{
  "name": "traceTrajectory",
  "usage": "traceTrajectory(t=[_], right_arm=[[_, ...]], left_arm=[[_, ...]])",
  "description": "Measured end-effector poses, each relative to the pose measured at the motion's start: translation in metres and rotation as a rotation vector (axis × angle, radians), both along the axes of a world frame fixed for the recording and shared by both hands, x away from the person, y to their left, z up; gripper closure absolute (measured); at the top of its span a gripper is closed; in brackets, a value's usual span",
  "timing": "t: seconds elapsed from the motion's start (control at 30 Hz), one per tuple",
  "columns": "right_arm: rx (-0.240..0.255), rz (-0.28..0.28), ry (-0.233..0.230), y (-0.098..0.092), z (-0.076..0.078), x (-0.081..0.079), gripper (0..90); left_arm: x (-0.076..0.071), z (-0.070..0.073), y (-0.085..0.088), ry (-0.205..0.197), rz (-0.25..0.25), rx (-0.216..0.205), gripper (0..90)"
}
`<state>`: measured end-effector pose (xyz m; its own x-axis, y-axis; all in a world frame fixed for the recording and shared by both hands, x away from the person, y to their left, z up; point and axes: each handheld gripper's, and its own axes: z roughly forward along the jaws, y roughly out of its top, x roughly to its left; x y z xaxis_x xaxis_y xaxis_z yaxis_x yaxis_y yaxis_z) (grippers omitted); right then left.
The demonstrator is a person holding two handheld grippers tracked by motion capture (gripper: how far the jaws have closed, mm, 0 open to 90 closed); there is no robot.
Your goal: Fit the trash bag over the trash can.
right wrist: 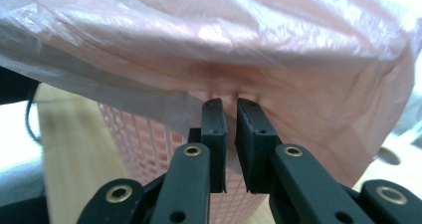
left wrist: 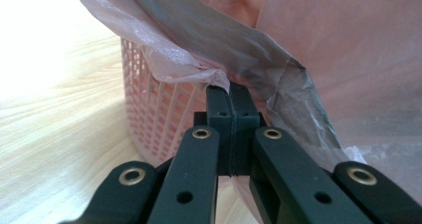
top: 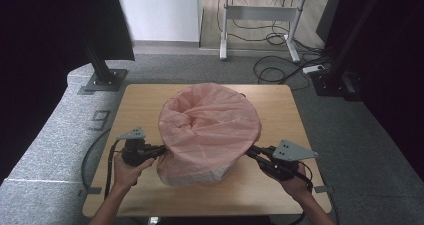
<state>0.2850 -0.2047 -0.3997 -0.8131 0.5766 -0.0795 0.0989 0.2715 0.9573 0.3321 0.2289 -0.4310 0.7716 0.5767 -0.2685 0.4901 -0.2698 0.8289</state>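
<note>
A thin pink plastic bag (top: 210, 125) is draped over a pink lattice basket (left wrist: 154, 114) in the middle of the wooden table (top: 145, 100). In the high view the film covers the basket almost to the tabletop. My left gripper (top: 161, 150) is at the basket's left side, and its jaws (left wrist: 230, 87) are shut on a bunched edge of the bag (left wrist: 199, 74). My right gripper (top: 250, 150) is at the right side, and its jaws (right wrist: 230, 102) pinch a puckered fold of the bag (right wrist: 278, 59) just under the rim. The basket's lattice wall (right wrist: 134, 134) shows below the film.
The table's front edge lies close to the person's forearms. Black stand bases (top: 102, 80) (top: 330, 82) sit on the grey carpet beyond the back corners. A white desk (top: 260, 10) and loose cables (top: 280, 65) are farther back.
</note>
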Motion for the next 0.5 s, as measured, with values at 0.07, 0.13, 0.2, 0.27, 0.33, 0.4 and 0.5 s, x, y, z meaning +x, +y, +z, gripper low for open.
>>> traceTrajectory(t=[0.07, 0.13, 0.2, 0.27, 0.33, 0.4, 0.5], right_arm=[[0.019, -0.003, 0.020, -0.009, 0.000, 0.000, 78.9], [0.042, -0.002, 0.024, -0.020, 0.004, -0.001, 74.1], [0.056, -0.017, 0.014, -0.032, 0.015, -0.002, 66.7], [0.049, -0.033, -0.007, -0.040, 0.035, -0.002, 57.1], [0.031, -0.019, -0.009, -0.040, 0.053, 0.001, 52.9], [0.015, 0.010, -0.013, -0.035, 0.075, 0.007, 46.7], [-0.051, 0.111, 0.056, -0.008, 0.109, 0.026, 36.7]], left_arm=[[-0.001, -0.002, 0.004, -0.003, 0.014, -0.017, 85.9], [-0.004, -0.002, 0.012, -0.010, 0.021, -0.029, 70.3], [-0.008, 0.000, 0.020, -0.016, 0.034, -0.046, 56.7], [-0.012, 0.002, 0.028, -0.028, 0.052, -0.058, 43.2], [-0.016, 0.002, 0.034, -0.042, 0.072, -0.067, 37.5], [-0.017, 0.003, 0.038, -0.043, 0.087, -0.070, 34.7], [-0.017, 0.003, 0.040, -0.048, 0.103, -0.074, 34.3]])
